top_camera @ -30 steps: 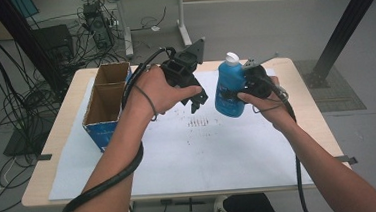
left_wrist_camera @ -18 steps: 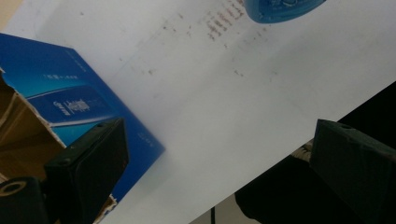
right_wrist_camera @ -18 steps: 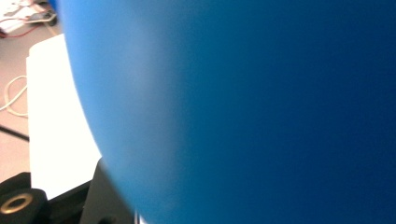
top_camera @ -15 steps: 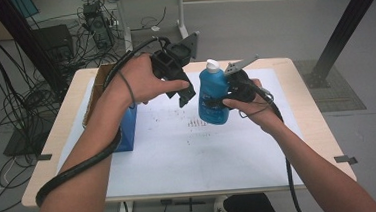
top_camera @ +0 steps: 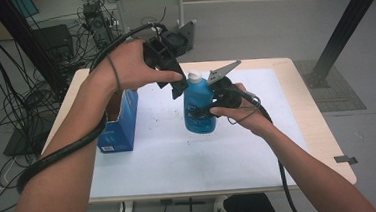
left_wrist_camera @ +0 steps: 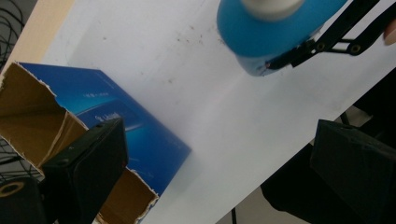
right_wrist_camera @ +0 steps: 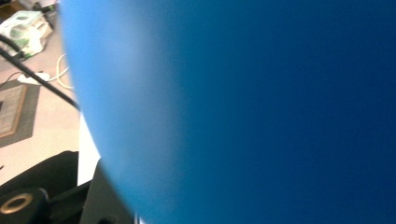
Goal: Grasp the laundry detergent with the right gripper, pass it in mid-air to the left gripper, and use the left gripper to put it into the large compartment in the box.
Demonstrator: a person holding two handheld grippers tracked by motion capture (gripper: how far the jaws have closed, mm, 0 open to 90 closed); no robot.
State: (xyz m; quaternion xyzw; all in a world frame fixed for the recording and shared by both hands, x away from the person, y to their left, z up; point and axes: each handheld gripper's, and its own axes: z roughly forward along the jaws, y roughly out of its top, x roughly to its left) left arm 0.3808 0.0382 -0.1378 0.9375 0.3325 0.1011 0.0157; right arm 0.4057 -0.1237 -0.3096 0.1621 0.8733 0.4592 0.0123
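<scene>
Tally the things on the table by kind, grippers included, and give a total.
Blue bottle: 1
Open blue carton: 1
White paper sheet: 1
Grippers: 2, the left gripper and the right gripper
Total: 5

The high view looked forward and down from above the person's side, taking in the whole surface (top_camera: 308,127) from some way off. The left gripper view rode its hand-held gripper (left_wrist_camera: 219,172) and faced down at the surface from well above, sharing the bottle (left_wrist_camera: 273,32) and box (left_wrist_camera: 135,140) with the high view. The right gripper view sat so near the bottle (right_wrist_camera: 261,112) that it blurred.
</scene>
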